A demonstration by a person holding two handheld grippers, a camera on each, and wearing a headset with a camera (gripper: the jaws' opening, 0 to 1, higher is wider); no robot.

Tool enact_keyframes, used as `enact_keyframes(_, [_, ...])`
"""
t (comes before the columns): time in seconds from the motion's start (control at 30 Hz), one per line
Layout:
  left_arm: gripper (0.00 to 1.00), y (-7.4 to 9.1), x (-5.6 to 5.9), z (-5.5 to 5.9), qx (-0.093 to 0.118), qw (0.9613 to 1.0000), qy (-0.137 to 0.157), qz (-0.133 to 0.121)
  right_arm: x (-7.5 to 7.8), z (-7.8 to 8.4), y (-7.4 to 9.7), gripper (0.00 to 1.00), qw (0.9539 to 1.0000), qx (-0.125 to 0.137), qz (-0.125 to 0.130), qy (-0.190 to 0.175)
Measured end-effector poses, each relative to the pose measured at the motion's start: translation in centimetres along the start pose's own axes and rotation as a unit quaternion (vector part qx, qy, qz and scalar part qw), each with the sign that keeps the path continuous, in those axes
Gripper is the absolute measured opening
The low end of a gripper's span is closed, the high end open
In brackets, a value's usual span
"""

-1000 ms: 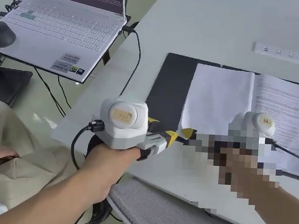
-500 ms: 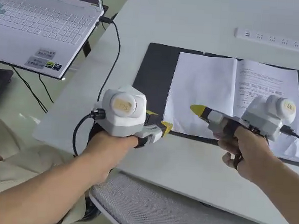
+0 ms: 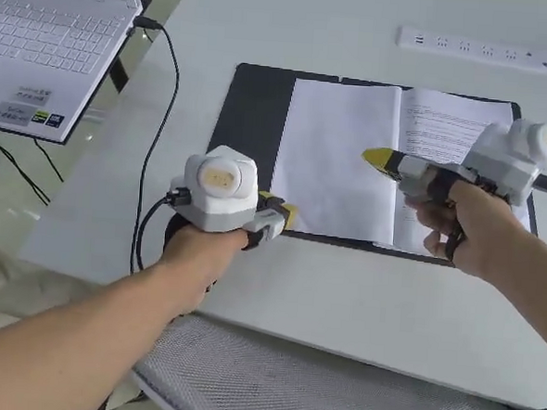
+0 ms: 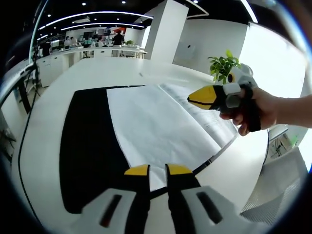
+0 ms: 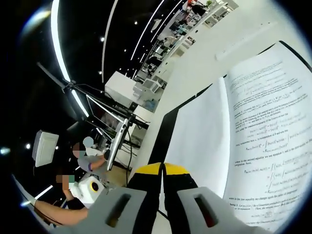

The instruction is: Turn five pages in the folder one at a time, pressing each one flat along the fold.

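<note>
Two grippers at the open folder point(image 3: 253, 120), mid-frame: left gripper point(image 3: 287, 215) jaws slightly apart, right gripper point(image 3: 377, 158) jaws together, empty.

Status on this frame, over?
Left gripper slightly open, empty, at near edge of folder. Right gripper shut, empty, over blank page. Folder open flat; nothing blocking.

Open laptop point(image 3: 41, 51) top-left in head view, pale kbd, stickers on palm rest. Black cable point(image 3: 160, 114) plugged at its rt corner, runs down white table point(image 3: 342, 302)'s left side; far end unclear. White power strip point(image 3: 483, 49) near table's far edge. Grey mesh seat point(image 3: 271, 391) below near edge. Leafy green plant point(image 4: 223, 66) in bkgd, left gripper view.
</note>
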State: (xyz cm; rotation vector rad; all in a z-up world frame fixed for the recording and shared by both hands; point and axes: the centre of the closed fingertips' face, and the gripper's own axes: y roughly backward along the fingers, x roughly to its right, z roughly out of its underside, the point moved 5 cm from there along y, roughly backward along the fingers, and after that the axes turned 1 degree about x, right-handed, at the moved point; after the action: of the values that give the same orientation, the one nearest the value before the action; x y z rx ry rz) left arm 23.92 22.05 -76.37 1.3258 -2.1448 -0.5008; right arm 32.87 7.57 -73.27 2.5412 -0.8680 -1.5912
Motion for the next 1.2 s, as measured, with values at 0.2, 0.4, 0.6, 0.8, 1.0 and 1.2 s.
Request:
enact_keyframes(0.2, [0.03,-0.5,-0.4,0.6,-0.005,0.9998,0.01,-0.014,1.0,-1.4,-0.9,0.0,0.9999,-0.01,0.002,-0.005])
enact_keyframes(0.4, [0.0,-0.6,-0.7,1.1,-0.007,0.9994,0.023,-0.027,2.5,-2.4,-1.9,0.0,0.9992,-0.025,0.012,-0.028])
enact_keyframes(0.6, [0.0,-0.9,-1.0,1.3,-0.001,0.9993,0.02,-0.032,5.1,-2.6,-2.3,0.0,0.9974,-0.044,0.037,-0.044])
enact_keyframes(0.8, [0.0,-1.1,-1.4,1.4,0.007,0.9994,0.008,-0.033,6.7,-3.0,-2.9,0.0,0.9951,-0.041,0.048,-0.076])
enact_keyframes(1.0, [0.0,-1.4,-1.6,1.5,0.01,0.9993,0.008,-0.036,6.8,-4.3,-3.8,0.0,0.9942,-0.031,0.039,-0.096])
enact_keyframes(1.2, [0.0,-1.6,-1.6,1.6,0.005,0.9992,0.001,-0.041,7.7,-6.2,-4.5,0.0,0.9922,0.001,0.047,-0.116])
